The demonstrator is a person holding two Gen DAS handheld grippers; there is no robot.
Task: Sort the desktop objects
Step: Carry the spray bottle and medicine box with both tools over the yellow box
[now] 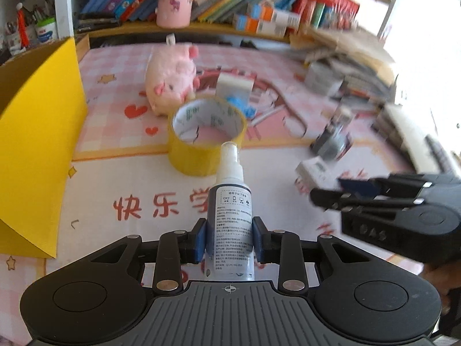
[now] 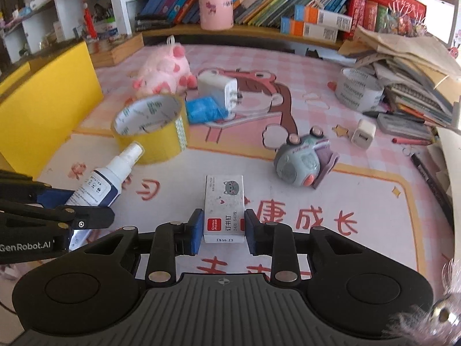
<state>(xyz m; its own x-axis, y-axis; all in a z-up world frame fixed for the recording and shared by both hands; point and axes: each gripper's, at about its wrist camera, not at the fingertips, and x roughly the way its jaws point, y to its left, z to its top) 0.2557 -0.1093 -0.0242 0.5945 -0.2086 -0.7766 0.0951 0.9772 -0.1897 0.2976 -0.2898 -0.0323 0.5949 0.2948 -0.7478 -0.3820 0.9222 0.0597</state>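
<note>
Inventory, taken left to right, places given relative to the yellow tape roll (image 2: 151,127):

- Yellow box (image 2: 49,101): on the bench (image 2: 360,201), left of the roll, its open top facing up
- Your left claw (image 1: 229,238): nearer you than the roll, its blue pads (image 1: 201,242) pinching a spray bottle (image 1: 230,222) by the lower body; nozzle pointing away from you toward the roll
- Pink plush pig (image 2: 164,75): behind the roll, lying on the pink mat
- Yellow tape roll: standing on its flat side, hollow core up, on the mat
- Blue packet (image 2: 203,109): just right of the roll, touching a white charger (image 2: 219,89) that sits behind it
- Your right claw (image 2: 222,227): in front and to the right of the roll, pads pressed against the two sides of a white staple box (image 2: 224,207) with a grey cat printed on it; whether the box is off the bench cannot be told
- Round grey-green toy (image 2: 299,164): well right of the roll, tipped on its side
- Small white plug (image 2: 363,137): farther right again, beside a star print
- White tape ring (image 2: 357,89): far right and behind, against a heap of papers
- Pink tumbler (image 2: 216,0): on the shelf behind the roll, in front of leaning books
</note>
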